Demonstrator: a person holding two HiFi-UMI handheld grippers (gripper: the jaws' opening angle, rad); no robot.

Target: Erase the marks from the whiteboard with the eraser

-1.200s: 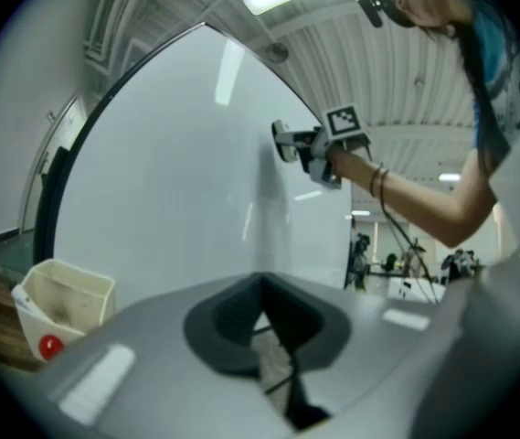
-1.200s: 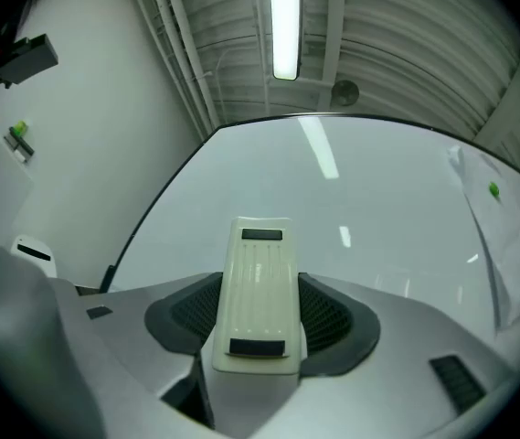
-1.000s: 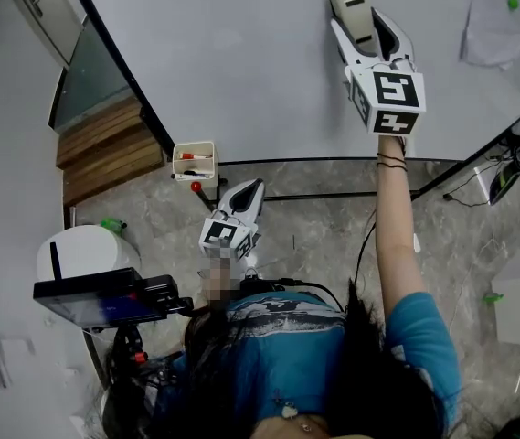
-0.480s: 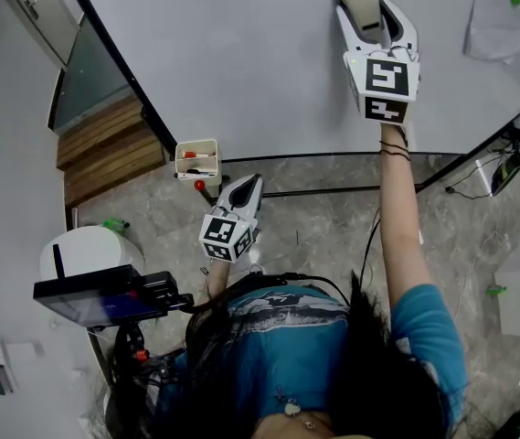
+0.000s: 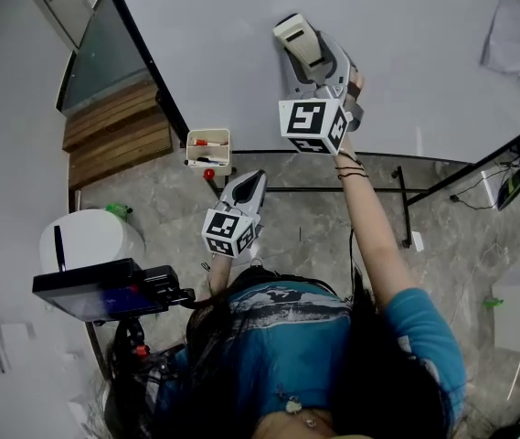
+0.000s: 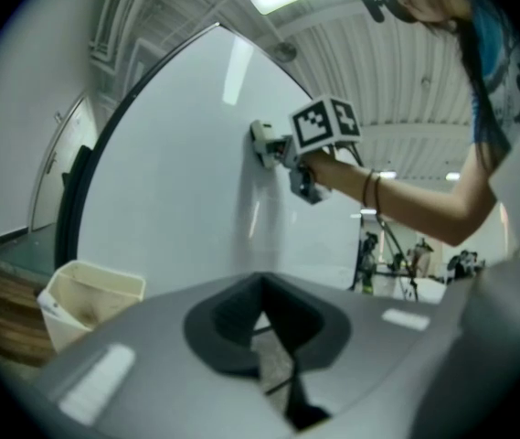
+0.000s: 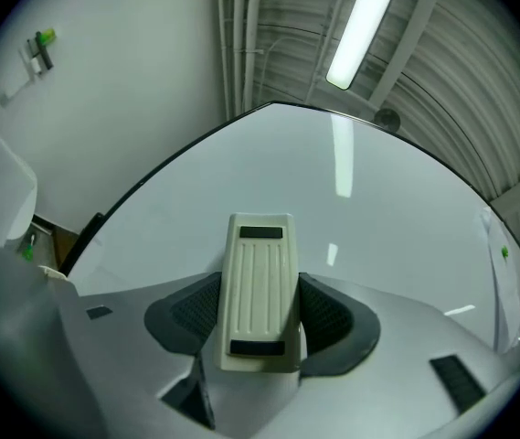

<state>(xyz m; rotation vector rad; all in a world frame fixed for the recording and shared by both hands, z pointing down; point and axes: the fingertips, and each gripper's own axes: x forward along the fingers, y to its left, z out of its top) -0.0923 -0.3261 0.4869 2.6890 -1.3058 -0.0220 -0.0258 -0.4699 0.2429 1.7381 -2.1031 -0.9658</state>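
Head view looks steeply down; both gripper views share the whiteboard (image 5: 241,53).

- Right gripper (image 5: 316,56): now further left across the whiteboard (image 5: 406,53) than a second ago, nearer the board's dark left edge and a little lower in the head view.
- Eraser (image 5: 296,35): travels with the jaws and now leans up-left, where it stood nearly upright.
- Marker cube (image 5: 310,124): turned, showing different faces.
- Forearm (image 5: 369,236): now slants left instead of reaching straight up.
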